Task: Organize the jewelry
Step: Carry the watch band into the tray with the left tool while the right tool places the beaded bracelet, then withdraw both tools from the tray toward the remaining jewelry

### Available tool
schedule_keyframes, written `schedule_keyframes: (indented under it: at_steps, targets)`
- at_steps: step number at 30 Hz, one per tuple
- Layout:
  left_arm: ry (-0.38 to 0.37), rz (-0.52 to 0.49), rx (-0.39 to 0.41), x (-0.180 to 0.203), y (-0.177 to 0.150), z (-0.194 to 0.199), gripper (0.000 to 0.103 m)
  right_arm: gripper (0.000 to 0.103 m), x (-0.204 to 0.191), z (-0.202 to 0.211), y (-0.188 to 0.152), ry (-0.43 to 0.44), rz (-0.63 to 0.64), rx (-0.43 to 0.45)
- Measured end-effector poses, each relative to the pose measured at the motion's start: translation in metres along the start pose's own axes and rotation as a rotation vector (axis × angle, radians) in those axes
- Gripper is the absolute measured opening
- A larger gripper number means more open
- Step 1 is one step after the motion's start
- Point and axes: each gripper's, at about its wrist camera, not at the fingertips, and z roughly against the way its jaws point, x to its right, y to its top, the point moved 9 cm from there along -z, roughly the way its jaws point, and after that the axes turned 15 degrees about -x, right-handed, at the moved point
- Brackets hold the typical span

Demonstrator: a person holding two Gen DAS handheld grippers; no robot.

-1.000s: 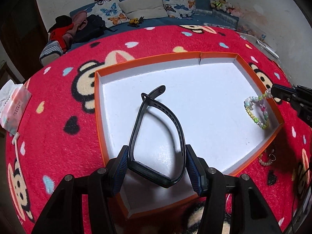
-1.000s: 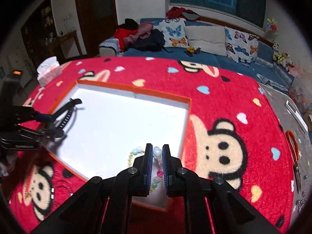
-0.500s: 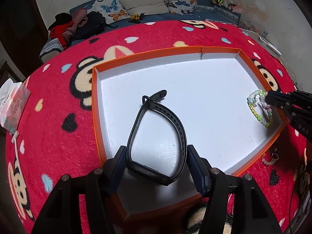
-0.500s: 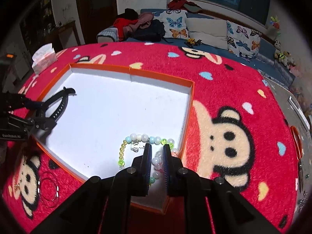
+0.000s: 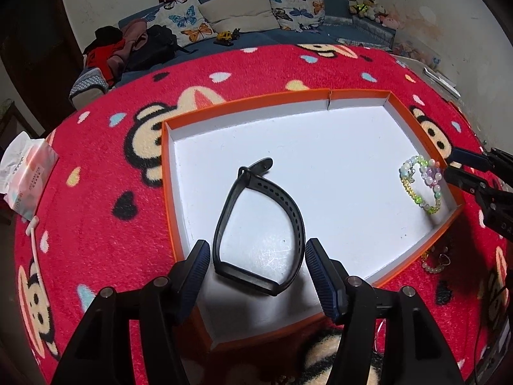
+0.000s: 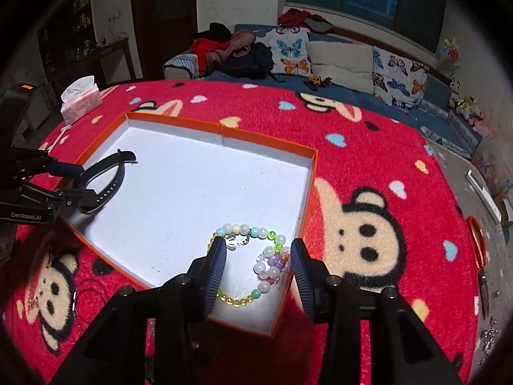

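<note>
tissue pack (image 6: pixel 80 102) and loose bracelets (image 5: pixel 436 261) lie outside the orange tray (image 5: pixel 166 173).

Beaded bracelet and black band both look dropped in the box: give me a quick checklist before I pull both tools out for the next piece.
1. Beaded bracelet lying on the box floor: ok.
2. Right tool free of the beads: cannot tell; jaws opening, beads between them, left finger close to a strand.
3. Black band resting in the box: ok.
4. Left tool free of the band: ok, gaps on both sides.
5. Orange box rim clear of both tools: cannot tell.
6. More jewelry waiting: ok, pearl bracelet on the blanket.
</note>
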Motion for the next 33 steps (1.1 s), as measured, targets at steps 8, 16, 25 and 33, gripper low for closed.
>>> schedule_keyframes:
  at_steps: [8,16,25,33]
  targets:
    - [0.0,0.001,0.048,0.002,-0.01,0.029,0.066,0.046,-0.008,0.018,-0.012,0.015,0.011,0.018]
    - [-0.011,0.003,0.081,0.005,-0.038,0.053,0.066,0.046,-0.019,0.028,-0.04,0.064,0.024,0.005]
    - [-0.005,0.015,0.086,-0.003,-0.074,0.061,0.066,0.046,-0.039,0.014,-0.08,0.108,0.069,-0.062]
    - [-0.01,0.041,0.074,-0.013,-0.094,0.054,0.066,0.046,-0.03,0.007,-0.08,0.114,0.016,-0.062]
